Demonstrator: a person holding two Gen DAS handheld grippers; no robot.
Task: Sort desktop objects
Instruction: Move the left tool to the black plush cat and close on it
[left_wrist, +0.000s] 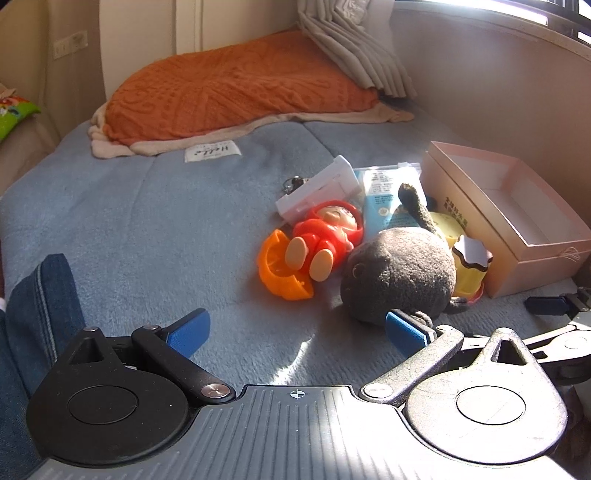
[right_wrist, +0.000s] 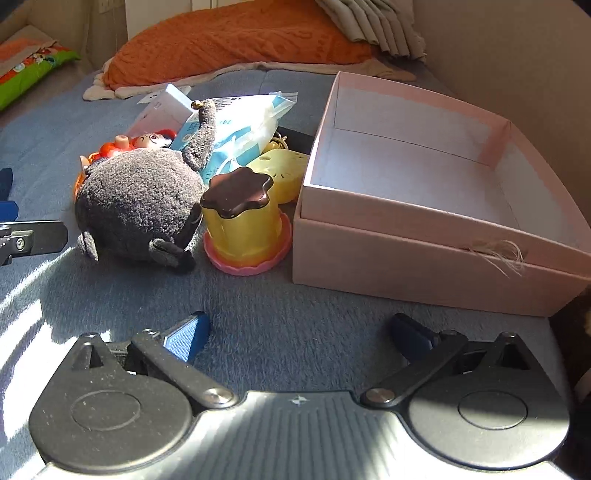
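Observation:
A pile of objects lies on a blue blanket: a dark grey plush toy, a red doll on an orange piece, a yellow cup with a brown star lid, a blue-white pouch and a white box. An empty pink box stands to their right. My left gripper is open, its right pad touching the plush. My right gripper is open in front of the cup and the pink box, holding nothing.
An orange blanket and grey folded cloth lie at the back. A beige wall curves along the right. A denim sleeve shows at the left. A keyring lies behind the white box.

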